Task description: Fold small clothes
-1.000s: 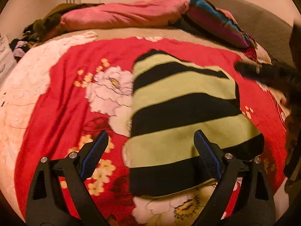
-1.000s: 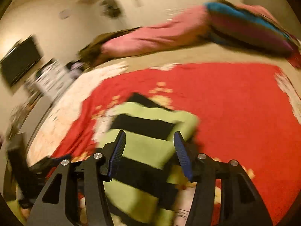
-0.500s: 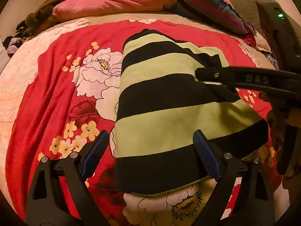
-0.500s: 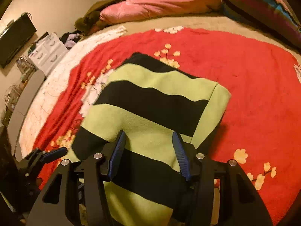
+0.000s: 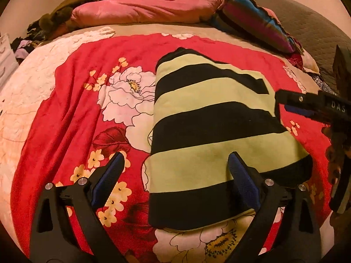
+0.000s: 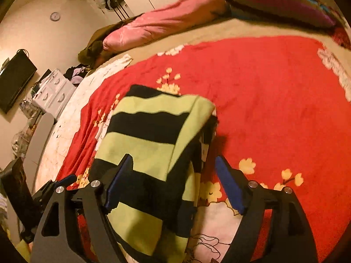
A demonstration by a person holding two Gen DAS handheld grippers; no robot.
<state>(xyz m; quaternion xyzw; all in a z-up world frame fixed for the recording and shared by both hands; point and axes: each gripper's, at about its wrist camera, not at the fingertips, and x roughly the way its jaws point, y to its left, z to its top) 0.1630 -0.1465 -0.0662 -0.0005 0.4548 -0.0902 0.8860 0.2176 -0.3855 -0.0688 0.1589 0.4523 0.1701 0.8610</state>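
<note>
On the bed with the red flowered quilt (image 5: 65, 114) | left gripper (image 5: 175, 175) tilted down over near end of folded green-and-black striped fleece garment (image 5: 208, 120), jaws wide apart, holding nothing | right gripper (image 6: 173, 175) tilted down at garment's right edge, jaws just been opening, cloth lies between them, not pinched | no containers visible

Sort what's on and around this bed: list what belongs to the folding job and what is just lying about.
Job: striped garment, left tongs, right tongs, their jaws just widened with the garment's edge between them.

Lying about: pink duvet, striped pillow, floral bedspread, wall clock, television.
</note>
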